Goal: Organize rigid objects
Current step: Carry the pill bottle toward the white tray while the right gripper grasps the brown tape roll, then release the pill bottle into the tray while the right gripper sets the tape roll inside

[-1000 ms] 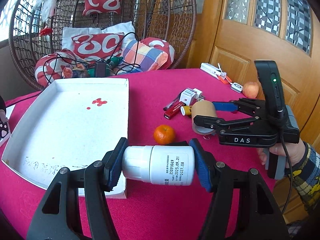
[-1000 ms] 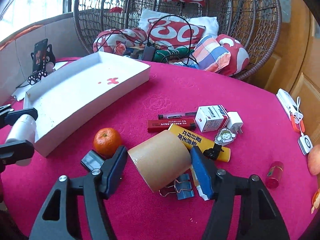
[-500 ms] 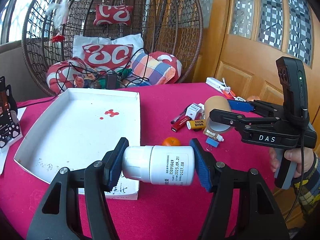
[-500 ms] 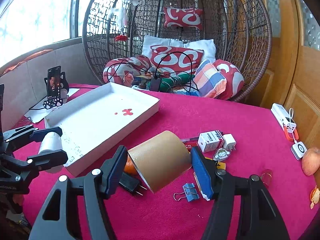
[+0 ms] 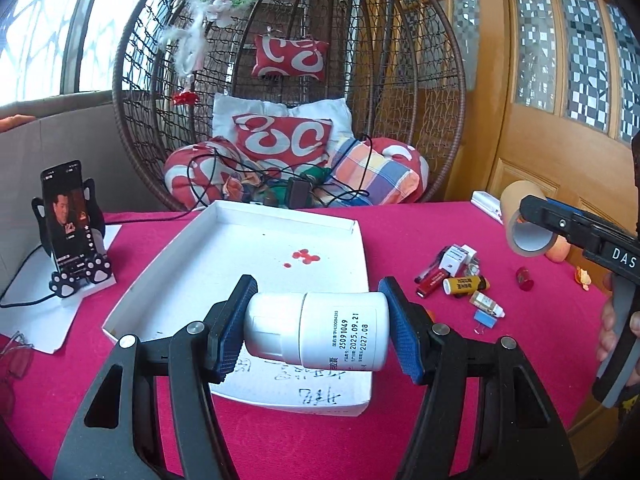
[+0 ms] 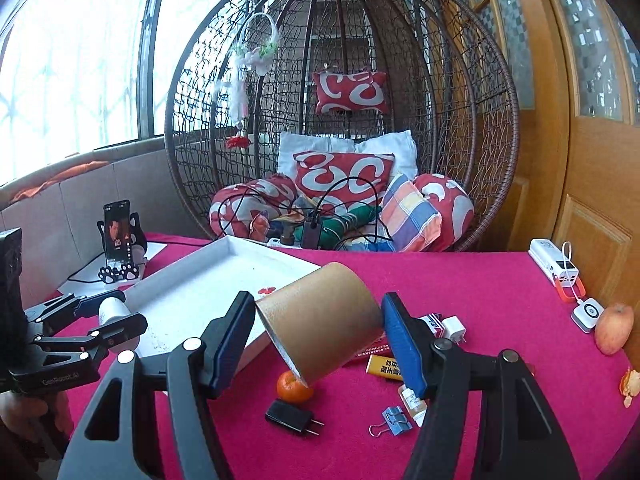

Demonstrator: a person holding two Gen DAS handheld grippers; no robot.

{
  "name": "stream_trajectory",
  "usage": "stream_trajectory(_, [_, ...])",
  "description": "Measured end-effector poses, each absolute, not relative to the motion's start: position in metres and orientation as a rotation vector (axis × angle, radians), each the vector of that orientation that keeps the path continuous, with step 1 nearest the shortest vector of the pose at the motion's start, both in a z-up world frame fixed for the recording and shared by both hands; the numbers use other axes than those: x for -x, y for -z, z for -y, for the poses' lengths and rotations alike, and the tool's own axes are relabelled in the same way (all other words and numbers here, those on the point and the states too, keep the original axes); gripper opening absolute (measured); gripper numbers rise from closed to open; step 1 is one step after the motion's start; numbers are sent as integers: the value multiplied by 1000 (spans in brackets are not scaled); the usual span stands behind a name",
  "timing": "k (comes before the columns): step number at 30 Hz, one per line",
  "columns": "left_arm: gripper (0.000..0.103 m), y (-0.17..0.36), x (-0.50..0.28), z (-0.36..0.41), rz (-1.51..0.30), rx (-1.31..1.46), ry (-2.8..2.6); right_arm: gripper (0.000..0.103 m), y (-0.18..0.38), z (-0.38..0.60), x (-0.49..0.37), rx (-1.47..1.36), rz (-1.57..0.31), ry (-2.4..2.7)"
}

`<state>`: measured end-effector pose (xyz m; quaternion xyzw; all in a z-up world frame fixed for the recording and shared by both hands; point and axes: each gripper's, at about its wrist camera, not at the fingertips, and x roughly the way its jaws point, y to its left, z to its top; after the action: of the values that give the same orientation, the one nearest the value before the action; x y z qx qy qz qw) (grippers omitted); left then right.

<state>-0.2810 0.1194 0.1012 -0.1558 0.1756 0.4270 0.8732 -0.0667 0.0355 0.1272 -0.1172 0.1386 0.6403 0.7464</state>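
My left gripper [image 5: 316, 330] is shut on a white pill bottle [image 5: 320, 330] lying sideways, held in the air above the near edge of the white tray [image 5: 224, 256]. In the right wrist view, my right gripper [image 6: 320, 336] is shut on a brown roll of tape [image 6: 320, 320], raised above the red tablecloth. That roll of tape [image 5: 524, 220] also shows at the right of the left wrist view. The left gripper [image 6: 108, 320] with the bottle appears at the left of the right wrist view, beside the tray [image 6: 192, 292].
On the cloth lie a tangerine [image 6: 294, 388], a black plug [image 6: 290, 416], a blue binder clip [image 6: 396, 420], a yellow tube [image 6: 384, 366], a small box [image 5: 456, 258], a red lighter [image 5: 432, 282] and an apple [image 6: 614, 328]. A phone on a stand [image 5: 66, 216] is at the left. A wicker chair stands behind.
Both grippers have risen and tilted up with their loads, so more of the chair and the door shows. The left gripper has shifted over the tray's near edge.
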Motion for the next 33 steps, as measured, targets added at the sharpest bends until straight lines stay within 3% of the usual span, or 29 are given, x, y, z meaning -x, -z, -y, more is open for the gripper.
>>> stream_trajectory(33, [63, -108, 300, -161, -363, 369, -938, 66, -142, -75, 126, 303, -275, -1542])
